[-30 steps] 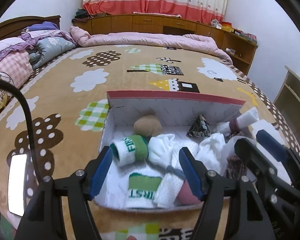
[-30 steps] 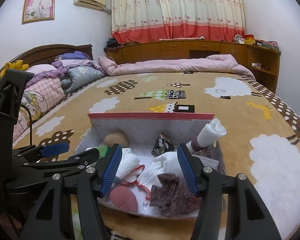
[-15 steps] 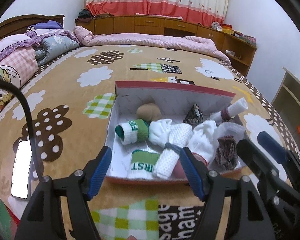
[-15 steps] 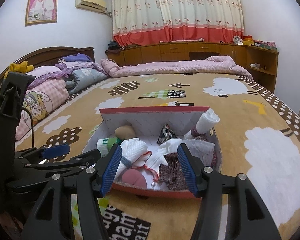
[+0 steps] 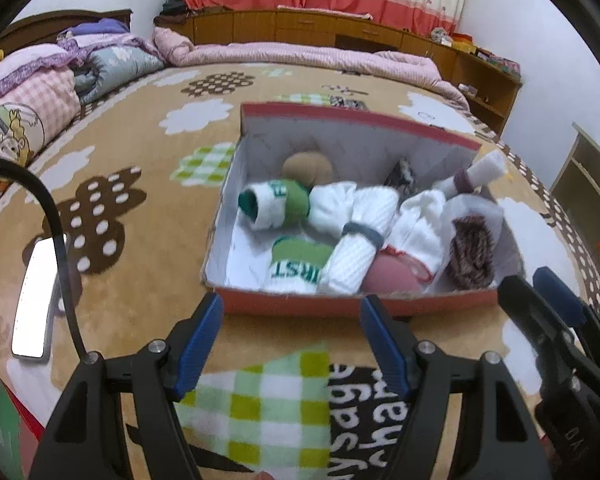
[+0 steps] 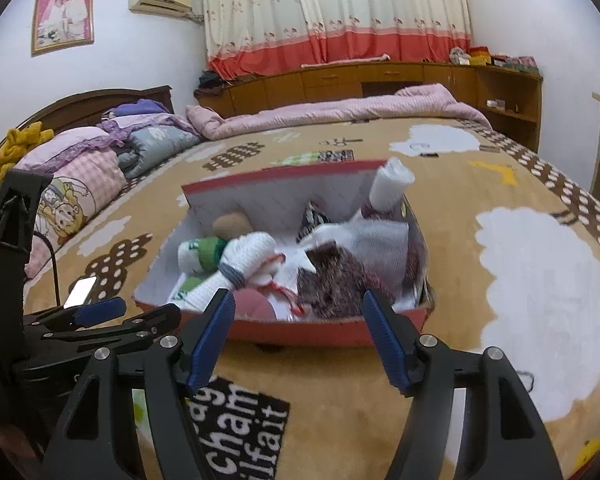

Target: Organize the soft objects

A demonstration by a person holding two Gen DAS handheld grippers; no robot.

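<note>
A red cardboard box [image 5: 352, 304] with a white inside sits on the bed and holds several rolled socks and soft things: a green-and-white sock roll [image 5: 276, 204], a white roll with a grey band [image 5: 360, 240], a tan ball [image 5: 306, 166], a pink piece [image 5: 388, 276] and a dark maroon knit piece [image 5: 472, 252]. The box also shows in the right wrist view [image 6: 300, 328]. My left gripper [image 5: 292, 344] is open and empty, just in front of the box. My right gripper [image 6: 298, 336] is open and empty, at the box's near wall.
The brown patterned blanket [image 5: 140, 184] covers the bed. A phone [image 5: 34, 300] with a black cable lies at the left. Pillows and folded quilts [image 6: 84, 168] are piled by the headboard. A pink quilt [image 6: 340, 110] lies along the far edge. Wooden cabinets stand behind.
Both grippers have drawn back from over the box toward me. The box now sits farther ahead of the fingertips. The things in the box have not moved.
</note>
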